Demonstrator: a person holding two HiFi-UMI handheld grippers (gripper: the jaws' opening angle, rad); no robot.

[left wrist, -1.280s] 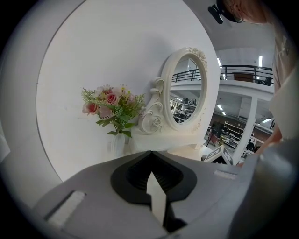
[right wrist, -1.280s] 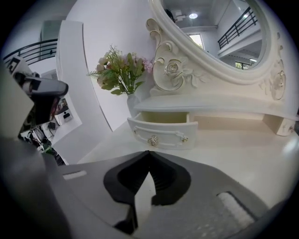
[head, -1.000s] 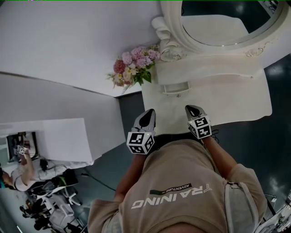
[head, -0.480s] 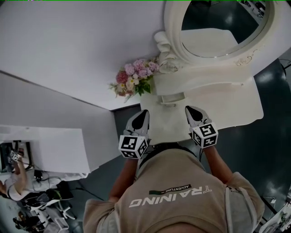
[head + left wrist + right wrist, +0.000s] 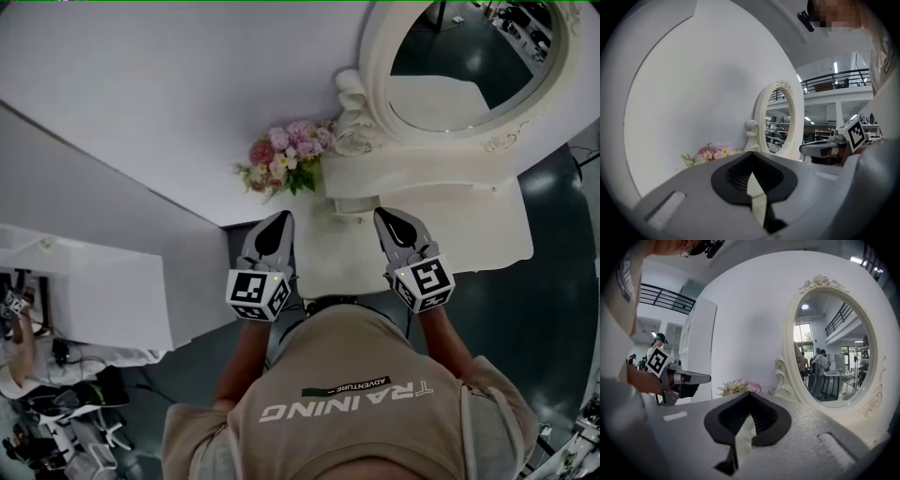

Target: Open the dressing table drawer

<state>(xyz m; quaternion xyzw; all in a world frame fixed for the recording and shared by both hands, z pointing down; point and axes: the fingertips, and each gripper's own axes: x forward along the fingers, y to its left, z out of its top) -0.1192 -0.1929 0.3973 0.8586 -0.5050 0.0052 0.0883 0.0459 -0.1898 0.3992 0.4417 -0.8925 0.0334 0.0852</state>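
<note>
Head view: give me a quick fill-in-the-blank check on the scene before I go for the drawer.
1. In the head view the flowers stand to the ____ of the mirror.
2. The mirror's frame is ____ in shape.
3. The left gripper and the right gripper both have their jaws ____, with nothing between them.
Missing words: left; oval; shut.

The white oval mirror [image 5: 469, 56] is cut off at the top right of the head view. The person's tan shirt [image 5: 356, 375] hides the middle of the near edge of the cream worktop [image 5: 469, 225].
</note>
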